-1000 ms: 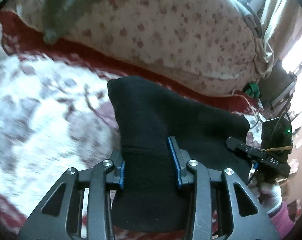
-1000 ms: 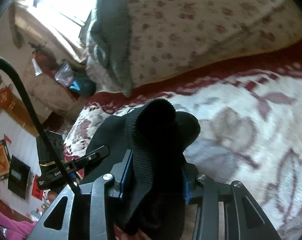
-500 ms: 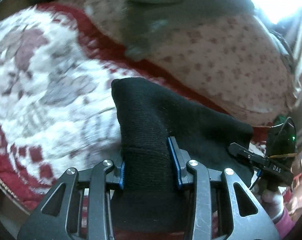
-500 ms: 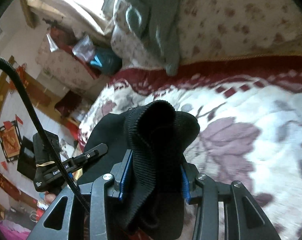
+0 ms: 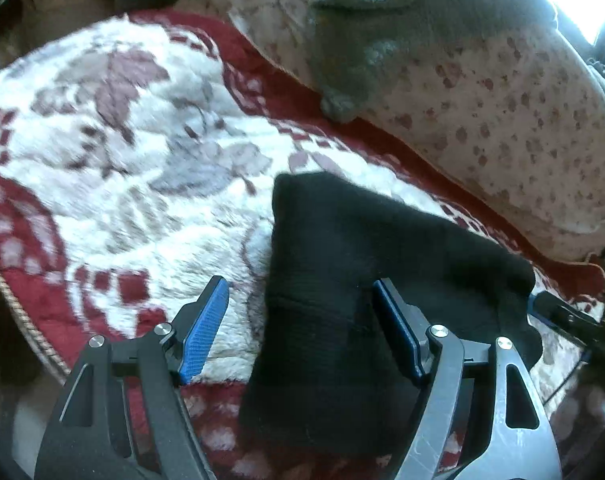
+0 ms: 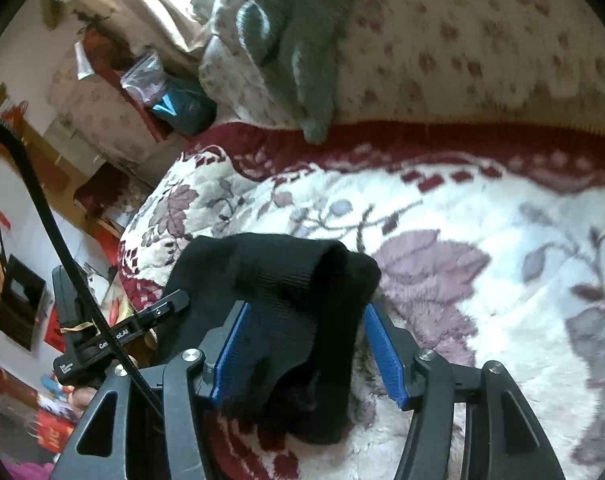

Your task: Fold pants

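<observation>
The black knit pants (image 5: 362,276) lie bunched on a white and red floral blanket (image 5: 134,168). My left gripper (image 5: 300,300) is open, its blue pads (image 5: 206,324) spread wide, with the cloth lying between them against the right pad. In the right wrist view the pants (image 6: 286,292) hang in a thick fold between the jaws of my right gripper (image 6: 306,320). That gripper is open too, its blue pads (image 6: 382,352) apart from the cloth on the right side.
A beige spotted pillow or duvet (image 5: 502,92) with a grey knit garment (image 5: 366,32) draped over it lies along the far side of the bed. The bed edge (image 6: 142,248) drops off at left toward cluttered furniture.
Both grippers were shut on the black pants and have now opened. The pants have dropped onto the blanket. The left camera has swung to show more of the blanket.
</observation>
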Tool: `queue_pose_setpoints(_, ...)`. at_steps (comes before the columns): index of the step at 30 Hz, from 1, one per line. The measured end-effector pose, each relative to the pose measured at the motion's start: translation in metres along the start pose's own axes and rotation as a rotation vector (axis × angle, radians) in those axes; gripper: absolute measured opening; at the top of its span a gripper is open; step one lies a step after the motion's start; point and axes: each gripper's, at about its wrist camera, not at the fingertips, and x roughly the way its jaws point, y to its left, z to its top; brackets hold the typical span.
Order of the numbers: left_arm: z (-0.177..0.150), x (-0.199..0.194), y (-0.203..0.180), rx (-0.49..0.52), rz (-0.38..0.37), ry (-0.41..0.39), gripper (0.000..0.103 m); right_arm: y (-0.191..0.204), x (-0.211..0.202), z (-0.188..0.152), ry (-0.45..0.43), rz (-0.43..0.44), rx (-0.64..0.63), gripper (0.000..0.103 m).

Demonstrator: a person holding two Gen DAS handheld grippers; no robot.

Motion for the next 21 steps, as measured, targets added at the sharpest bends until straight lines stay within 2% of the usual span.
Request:
queue_pose_setpoints(5,-0.004,-0.025,-0.013,0.025,0.069,-0.059,0.075,0.030,-0.011,-0.002,-0.022,-0.034,-0.112,0.057)
queue_pose_setpoints(10,-0.014,-0.046,-0.027,0.052,0.107,-0.115,0.075,0.054,-0.009,-0.007,-0.032,-0.059,-0.191,0.057)
queue_pose_setpoints(21,-0.030,-0.063,-0.041,0.045,0.123,-0.124,0.075,0.076,-0.009,-0.025,-0.021,-0.027,-0.223,0.057)
